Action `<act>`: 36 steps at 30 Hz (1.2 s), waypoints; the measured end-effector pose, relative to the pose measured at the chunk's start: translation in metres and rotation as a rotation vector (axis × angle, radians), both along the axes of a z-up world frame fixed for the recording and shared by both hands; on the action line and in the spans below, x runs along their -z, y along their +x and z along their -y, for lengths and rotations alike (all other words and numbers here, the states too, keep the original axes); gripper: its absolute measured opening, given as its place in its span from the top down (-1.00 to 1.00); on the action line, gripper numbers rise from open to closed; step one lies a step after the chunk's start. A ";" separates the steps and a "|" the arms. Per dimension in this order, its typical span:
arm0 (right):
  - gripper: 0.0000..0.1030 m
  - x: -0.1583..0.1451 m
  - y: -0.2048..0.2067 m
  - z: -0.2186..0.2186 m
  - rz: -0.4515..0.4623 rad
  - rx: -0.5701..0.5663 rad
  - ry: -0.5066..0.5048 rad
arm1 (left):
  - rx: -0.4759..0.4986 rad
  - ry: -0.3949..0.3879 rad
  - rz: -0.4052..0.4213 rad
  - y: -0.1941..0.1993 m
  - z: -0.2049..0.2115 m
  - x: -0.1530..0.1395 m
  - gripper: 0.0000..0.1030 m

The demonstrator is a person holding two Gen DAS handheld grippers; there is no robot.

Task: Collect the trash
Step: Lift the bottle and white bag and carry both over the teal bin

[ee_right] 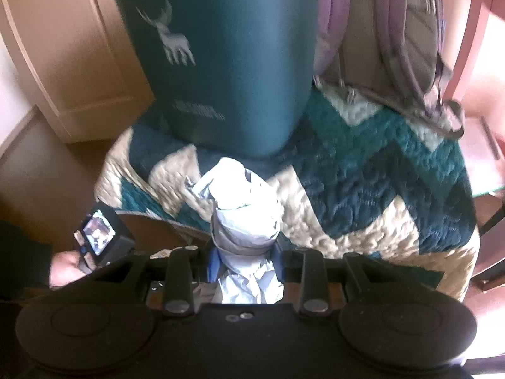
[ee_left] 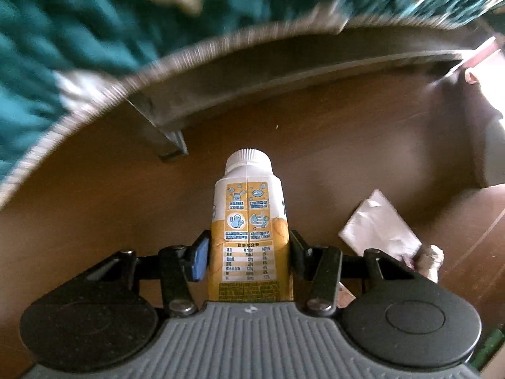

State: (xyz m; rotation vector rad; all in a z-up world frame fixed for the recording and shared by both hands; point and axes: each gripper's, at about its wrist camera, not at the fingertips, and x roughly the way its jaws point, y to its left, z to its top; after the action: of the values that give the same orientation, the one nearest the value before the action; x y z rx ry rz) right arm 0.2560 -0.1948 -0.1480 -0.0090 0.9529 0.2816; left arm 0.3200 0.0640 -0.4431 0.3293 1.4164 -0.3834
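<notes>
In the left wrist view, my left gripper (ee_left: 249, 248) is shut on a yellow and white drink carton (ee_left: 249, 208) with a white screw cap, held above the brown wooden floor (ee_left: 315, 145). Its blue pads press both sides of the carton. A flat white napkin (ee_left: 378, 224) lies on the floor to the right. In the right wrist view, my right gripper (ee_right: 244, 259) is shut on a crumpled wad of white paper (ee_right: 246, 208), which sticks out past the fingertips. Ahead of it stands a tall teal bin (ee_right: 227, 63) with a white deer print.
A teal and cream quilt (ee_right: 363, 189) covers the bed under the bin. A purple and grey backpack (ee_right: 385, 31) leans at the back right. The bed frame's metal leg (ee_left: 170, 139) stands on the floor. A pale cabinet (ee_right: 63, 47) is at left.
</notes>
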 end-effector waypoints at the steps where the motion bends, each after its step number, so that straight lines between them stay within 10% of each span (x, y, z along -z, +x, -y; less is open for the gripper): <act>1: 0.40 -0.007 -0.004 -0.001 0.014 -0.001 0.007 | 0.003 -0.013 0.015 -0.002 0.000 -0.016 0.04; 16: 0.40 -0.132 -0.062 -0.014 0.260 -0.056 0.021 | -0.051 -0.211 0.401 -0.053 -0.002 -0.301 0.04; 36: 0.40 -0.257 0.001 -0.026 0.545 -0.040 -0.002 | -0.114 -0.334 0.820 -0.059 0.032 -0.514 0.02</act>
State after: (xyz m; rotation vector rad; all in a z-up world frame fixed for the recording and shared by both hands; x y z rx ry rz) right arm 0.2568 -0.1690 0.1086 -0.1019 0.4115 0.2944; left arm 0.2612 0.0324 0.0705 0.1030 0.5512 -0.3285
